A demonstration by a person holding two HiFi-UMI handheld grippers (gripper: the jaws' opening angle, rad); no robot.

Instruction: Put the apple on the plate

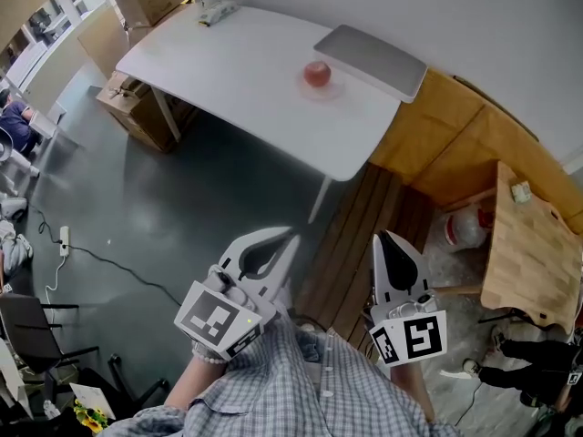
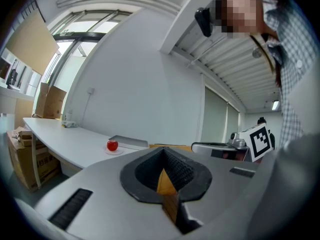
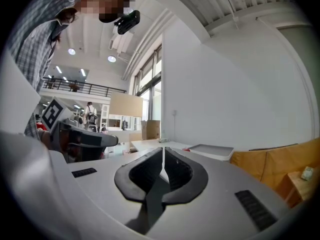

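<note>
Apple [image 1: 317,73] rests on the plate [image 1: 332,92], atop table [image 1: 228,62].

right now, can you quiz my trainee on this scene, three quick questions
1. True or false: the apple already sits on the plate.
2. The left gripper and the right gripper are both: A) open B) shut and empty C) shut on the apple.
3. Fill in: the plate stands on the white ____.
Key: 1 true; 2 B; 3 table.
</note>
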